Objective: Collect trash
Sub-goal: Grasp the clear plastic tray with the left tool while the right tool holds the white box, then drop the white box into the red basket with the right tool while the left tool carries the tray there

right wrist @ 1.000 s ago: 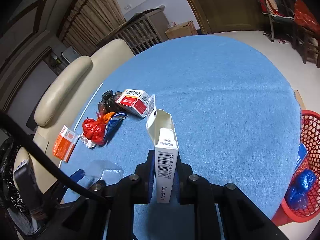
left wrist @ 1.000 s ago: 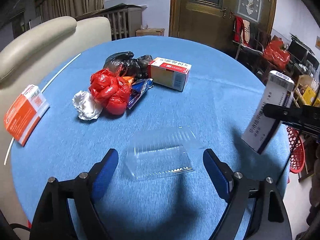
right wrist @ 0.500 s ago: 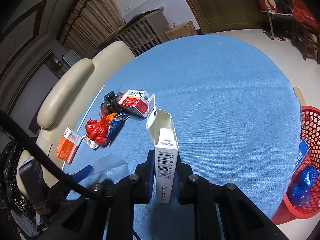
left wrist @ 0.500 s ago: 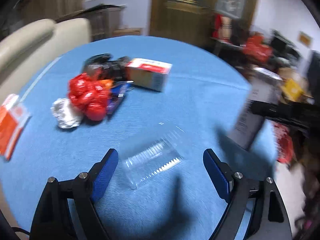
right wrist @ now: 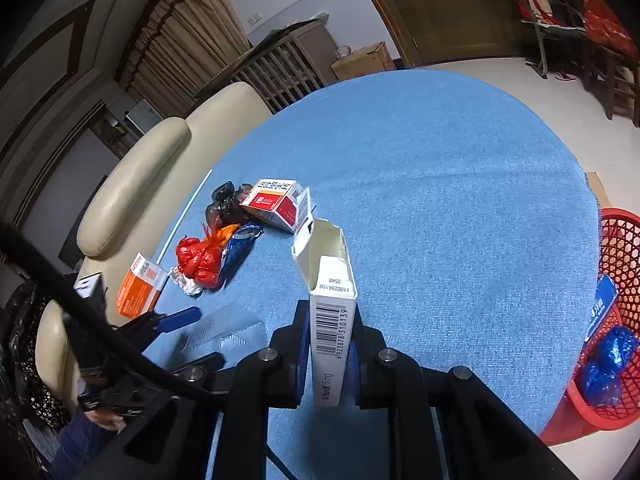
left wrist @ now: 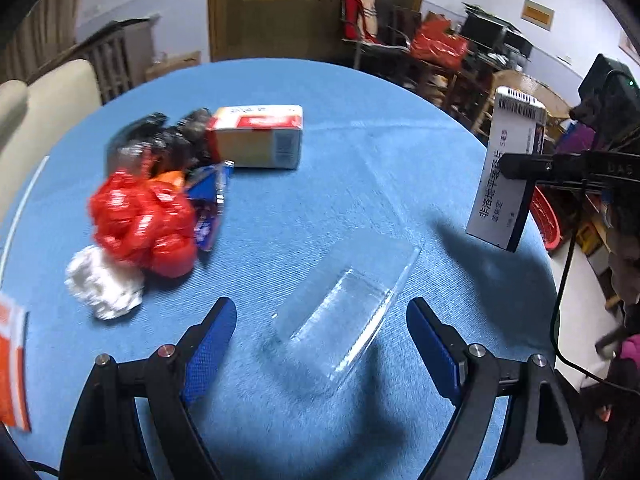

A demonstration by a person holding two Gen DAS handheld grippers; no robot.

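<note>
A round table [right wrist: 460,184] covered in blue cloth stood beside a cream sofa [right wrist: 132,184]. Behind it were a wooden door [left wrist: 276,8] and slatted furniture [right wrist: 280,68].

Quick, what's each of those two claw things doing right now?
Left gripper: open, straddling the clear plastic container, not gripping it.
Right gripper: shut on the white medicine box.

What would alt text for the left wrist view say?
Open blue-padded jaws of the left gripper straddle a clear plastic container on a blue table. Crumpled bags and boxes lie left; a held white carton hangs right.
</note>
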